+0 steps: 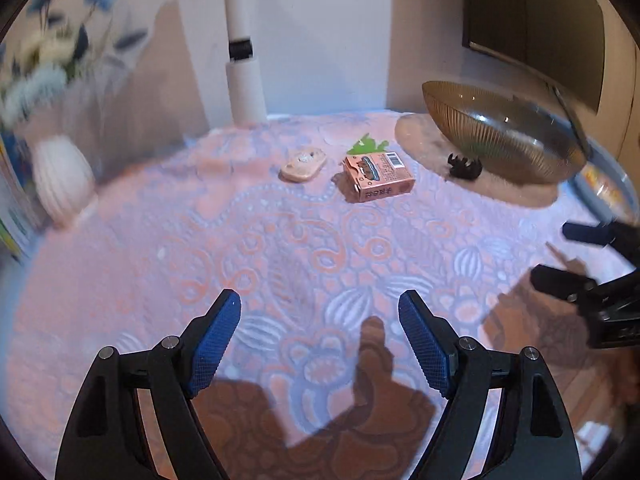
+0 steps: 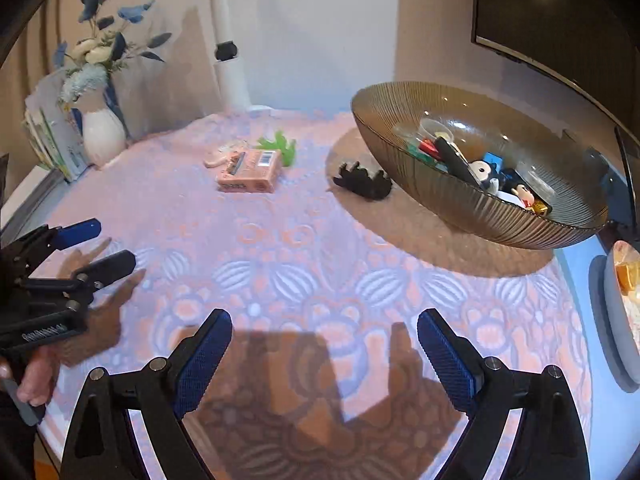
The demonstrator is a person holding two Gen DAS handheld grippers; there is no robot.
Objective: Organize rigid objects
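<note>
Both my grippers, left gripper (image 1: 320, 304) and right gripper (image 2: 325, 323), have jaws apart, empty, over the open near half of the table (image 2: 304, 264). Mid-table: pink box (image 2: 249, 171). Black toy (image 2: 363, 181) beside the bowl (image 2: 448, 200) at the far right edge.

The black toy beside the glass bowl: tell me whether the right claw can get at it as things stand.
Probably yes. The right claw is open and empty, and only bare tablecloth lies between it and the black toy. The toy sits close under the bowl rim, which may crowd an approach from that side.
</note>
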